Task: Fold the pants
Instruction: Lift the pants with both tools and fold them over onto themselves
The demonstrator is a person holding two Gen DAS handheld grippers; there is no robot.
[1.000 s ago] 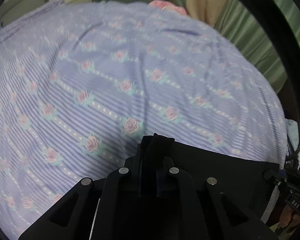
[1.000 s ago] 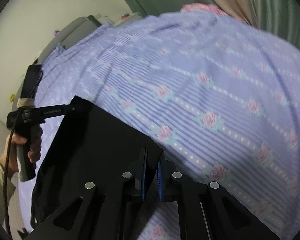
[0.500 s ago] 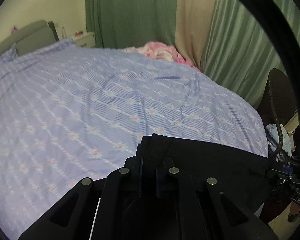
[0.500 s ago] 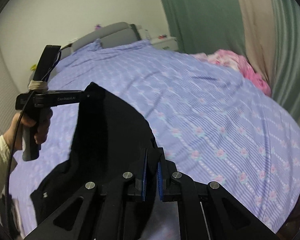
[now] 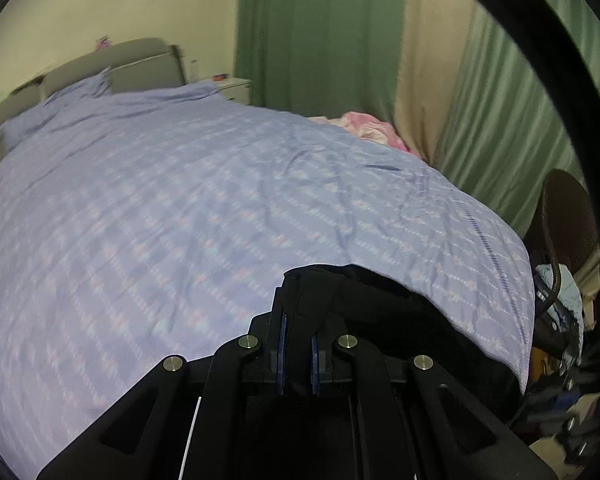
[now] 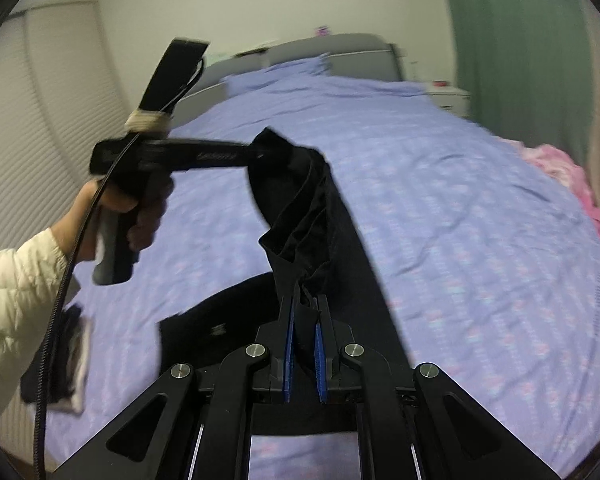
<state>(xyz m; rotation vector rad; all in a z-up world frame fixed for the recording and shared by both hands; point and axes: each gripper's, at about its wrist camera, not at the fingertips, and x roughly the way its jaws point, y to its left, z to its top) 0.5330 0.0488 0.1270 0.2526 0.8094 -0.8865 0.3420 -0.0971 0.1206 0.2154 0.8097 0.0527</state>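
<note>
While clamped in both grippers [image 5: 298, 344] [image 6: 305, 344], limp black pants [image 6: 300, 208] above striped bedspread [image 6: 460, 208].

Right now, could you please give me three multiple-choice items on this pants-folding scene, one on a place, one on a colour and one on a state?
1. Where is the pink bedding?
A. at the bed's far edge, by the green curtains
B. on the pillow at the headboard
C. held in the left gripper

2. What colour are the pants?
A. grey
B. black
C. pink

3. How are the pants held?
A. by neither gripper, flat on the bed
B. by the right gripper alone
C. by both grippers

Key:
1 A: the pink bedding lies at the far edge of the lilac floral bedspread, beside the green curtains.
2 B: the pants are black.
3 C: the left gripper and right gripper both clamp the fabric.
</note>
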